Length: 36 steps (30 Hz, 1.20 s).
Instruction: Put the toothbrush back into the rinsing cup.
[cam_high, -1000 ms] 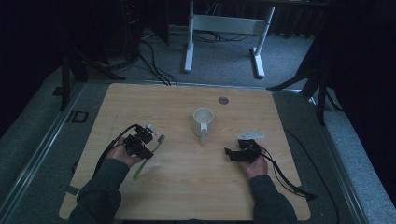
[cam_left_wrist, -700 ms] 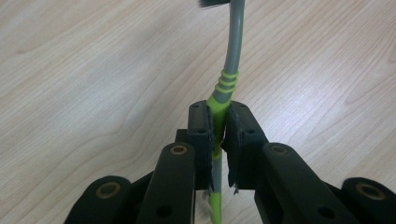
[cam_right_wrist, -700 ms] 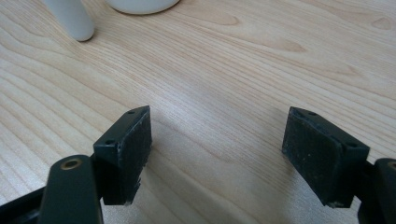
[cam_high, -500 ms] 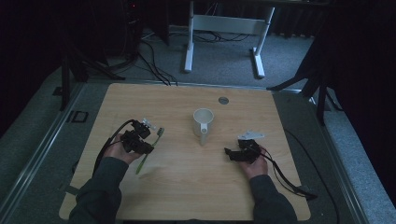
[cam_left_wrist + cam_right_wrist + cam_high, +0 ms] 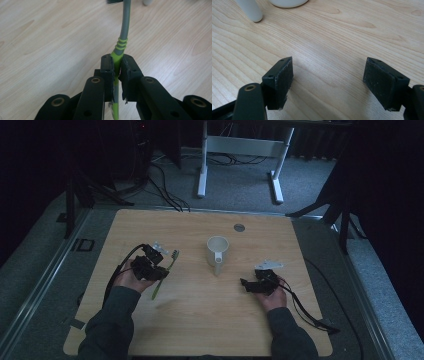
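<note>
Toothbrush [image 5: 121, 37] sits pinched mid-handle in my left tool [image 5: 117, 65], low over the worktop [image 5: 200, 320]; my right tool [image 5: 328, 75] rests spread. I'd lift level toward the mug [image 5: 218, 250].

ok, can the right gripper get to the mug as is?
Probably yes. The right gripper has its jaws open and empty, pointing roughly toward the mug, with bare table between them. The left gripper holding the toothbrush sits well clear.
</note>
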{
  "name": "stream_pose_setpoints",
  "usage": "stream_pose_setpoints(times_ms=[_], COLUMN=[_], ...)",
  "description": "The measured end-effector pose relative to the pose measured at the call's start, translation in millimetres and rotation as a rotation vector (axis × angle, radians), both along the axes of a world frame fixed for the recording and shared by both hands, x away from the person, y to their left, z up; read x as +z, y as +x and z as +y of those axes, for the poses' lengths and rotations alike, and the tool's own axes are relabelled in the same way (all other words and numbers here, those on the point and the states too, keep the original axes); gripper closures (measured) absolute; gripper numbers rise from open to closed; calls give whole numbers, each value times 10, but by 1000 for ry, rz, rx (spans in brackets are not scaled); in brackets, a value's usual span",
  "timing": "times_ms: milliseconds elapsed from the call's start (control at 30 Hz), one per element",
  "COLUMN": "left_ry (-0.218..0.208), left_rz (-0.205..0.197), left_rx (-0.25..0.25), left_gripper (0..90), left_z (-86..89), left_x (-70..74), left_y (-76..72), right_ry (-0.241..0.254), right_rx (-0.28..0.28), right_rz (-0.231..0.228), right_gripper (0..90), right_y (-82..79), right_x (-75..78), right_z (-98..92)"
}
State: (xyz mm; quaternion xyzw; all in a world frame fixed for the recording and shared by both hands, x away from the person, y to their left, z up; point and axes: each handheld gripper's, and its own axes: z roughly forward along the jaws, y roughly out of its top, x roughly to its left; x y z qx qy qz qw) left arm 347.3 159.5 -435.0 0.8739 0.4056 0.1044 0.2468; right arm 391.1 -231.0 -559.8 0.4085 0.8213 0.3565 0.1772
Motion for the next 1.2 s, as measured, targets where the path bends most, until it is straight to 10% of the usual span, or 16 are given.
stream_pose_setpoints(times_ms=[1200], left_ry=[-83], left_rz=[-112], left_rx=[-23], left_gripper=[811], left_z=[-196], left_x=[98], left_y=[42], right_ry=[0], right_rx=[1], right_rz=[-1], right_gripper=[236], right_y=[2], right_x=[0], right_z=[0])
